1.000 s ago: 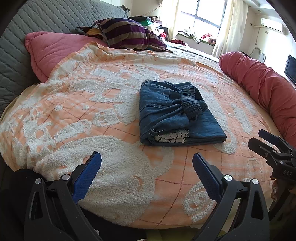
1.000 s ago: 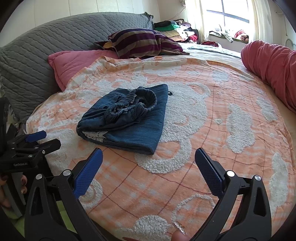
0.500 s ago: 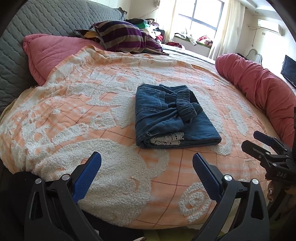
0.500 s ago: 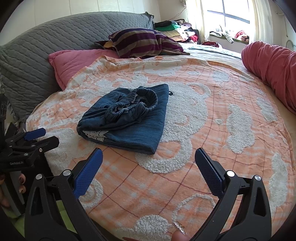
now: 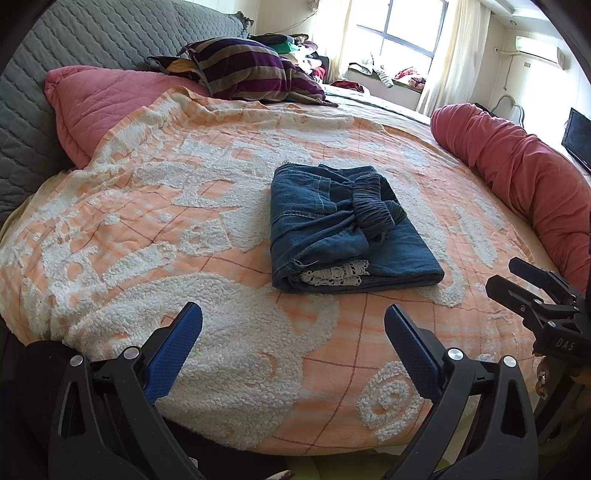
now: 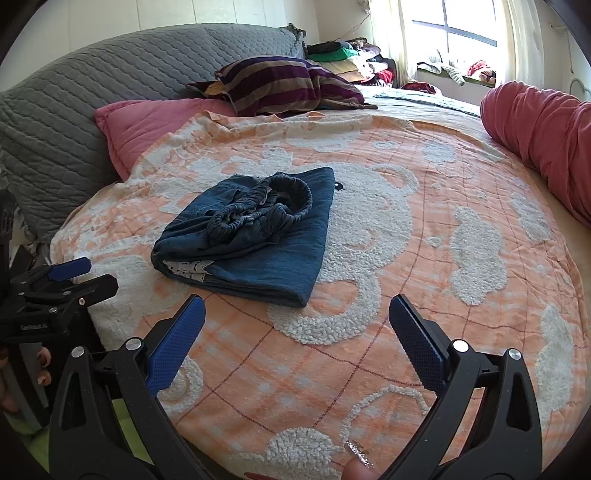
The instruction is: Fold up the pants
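Note:
Dark blue denim pants (image 5: 340, 229) lie folded into a compact rectangle on the orange-and-white bedspread (image 5: 155, 236), elastic waistband bunched on top and white lace trim showing at the near edge. The right wrist view shows the same pants (image 6: 255, 240) left of centre. My left gripper (image 5: 293, 334) is open, well short of the pants, holding nothing. My right gripper (image 6: 297, 326) is open too, near the bed's front edge, empty. Each gripper appears in the other's view: the right gripper (image 5: 517, 275) at the right edge, the left gripper (image 6: 86, 275) at the left edge.
A pink pillow (image 5: 107, 103) and a striped cushion (image 5: 251, 70) lie against the grey quilted headboard (image 5: 85, 40). A long red bolster (image 5: 517, 166) runs along the bed's right side. A pile of clothes (image 6: 343, 55) and a window (image 5: 399, 33) sit beyond.
Both grippers have drawn back slightly from the bed while staying open. The left wrist view has shifted a little; the folded pants have not moved.

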The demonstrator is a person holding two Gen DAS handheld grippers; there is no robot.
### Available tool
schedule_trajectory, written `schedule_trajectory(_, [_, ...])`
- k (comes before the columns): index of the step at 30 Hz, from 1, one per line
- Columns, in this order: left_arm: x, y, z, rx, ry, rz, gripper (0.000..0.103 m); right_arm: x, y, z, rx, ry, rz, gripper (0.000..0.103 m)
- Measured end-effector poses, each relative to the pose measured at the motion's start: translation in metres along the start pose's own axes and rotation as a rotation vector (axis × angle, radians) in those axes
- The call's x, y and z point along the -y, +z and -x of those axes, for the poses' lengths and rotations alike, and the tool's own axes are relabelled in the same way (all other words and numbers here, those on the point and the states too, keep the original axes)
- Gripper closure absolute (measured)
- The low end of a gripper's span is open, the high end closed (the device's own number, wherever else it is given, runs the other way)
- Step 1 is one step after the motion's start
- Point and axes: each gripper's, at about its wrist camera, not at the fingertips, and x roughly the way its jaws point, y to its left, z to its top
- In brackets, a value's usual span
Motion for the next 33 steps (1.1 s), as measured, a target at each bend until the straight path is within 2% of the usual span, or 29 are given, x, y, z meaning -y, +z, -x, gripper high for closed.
schedule_trajectory(33, [-0.010,0.001,0.000,-0.005,0.008,0.009,0.004,0.004,-0.001,0.002,-0.010,-0.006,0.001,0.009])
